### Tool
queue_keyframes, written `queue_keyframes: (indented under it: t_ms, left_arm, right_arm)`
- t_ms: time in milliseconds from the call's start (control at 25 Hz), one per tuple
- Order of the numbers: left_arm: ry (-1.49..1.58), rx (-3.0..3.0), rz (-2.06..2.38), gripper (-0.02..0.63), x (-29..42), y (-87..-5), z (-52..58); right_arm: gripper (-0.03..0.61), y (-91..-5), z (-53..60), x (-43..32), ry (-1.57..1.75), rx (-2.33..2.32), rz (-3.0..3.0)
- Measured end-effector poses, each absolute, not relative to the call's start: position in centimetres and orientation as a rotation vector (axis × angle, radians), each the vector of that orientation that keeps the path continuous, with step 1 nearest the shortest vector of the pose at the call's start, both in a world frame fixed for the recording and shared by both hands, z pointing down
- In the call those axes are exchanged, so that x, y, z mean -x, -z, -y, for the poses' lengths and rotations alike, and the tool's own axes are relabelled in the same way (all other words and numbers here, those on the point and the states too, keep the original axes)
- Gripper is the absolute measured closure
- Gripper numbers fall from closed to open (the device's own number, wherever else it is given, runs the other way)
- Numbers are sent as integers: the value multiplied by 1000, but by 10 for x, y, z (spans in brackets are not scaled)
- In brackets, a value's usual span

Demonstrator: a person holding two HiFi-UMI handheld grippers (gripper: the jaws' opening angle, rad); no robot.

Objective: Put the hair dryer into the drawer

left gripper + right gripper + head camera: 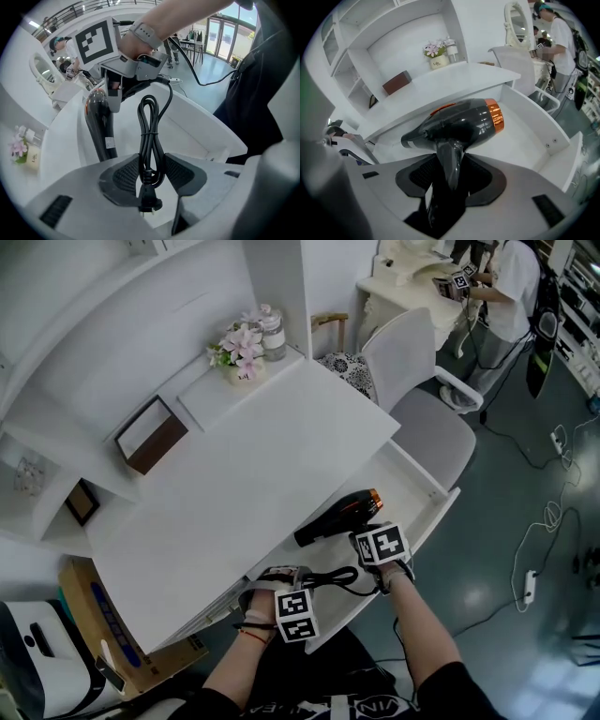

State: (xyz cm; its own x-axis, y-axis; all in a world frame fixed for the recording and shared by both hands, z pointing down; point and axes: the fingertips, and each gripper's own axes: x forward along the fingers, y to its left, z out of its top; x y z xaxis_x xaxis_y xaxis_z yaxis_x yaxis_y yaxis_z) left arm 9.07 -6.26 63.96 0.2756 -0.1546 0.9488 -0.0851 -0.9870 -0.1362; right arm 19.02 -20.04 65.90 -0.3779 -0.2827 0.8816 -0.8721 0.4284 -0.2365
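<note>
Over the open drawer (pixel 424 491), the right gripper (pixel 364 534) is clamping the hair dryer (pixel 336 518), barrel lying eight-to-two o'clock along it, while the left gripper (pixel 152 174) is pinching the cord (pixel 149 125).

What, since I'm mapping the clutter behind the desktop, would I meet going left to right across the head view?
small dark picture frame → brown-sided box → pink flowers → glass jar → white chair
</note>
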Motion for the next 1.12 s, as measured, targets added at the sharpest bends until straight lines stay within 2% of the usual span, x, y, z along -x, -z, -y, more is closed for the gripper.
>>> queue_keyframes:
  t_ms: [1120]
  left_arm:
    - [1934, 2448, -291, 437, -90, -687, 91]
  right_arm:
    - [400, -710, 231, -164, -871, -814, 2013]
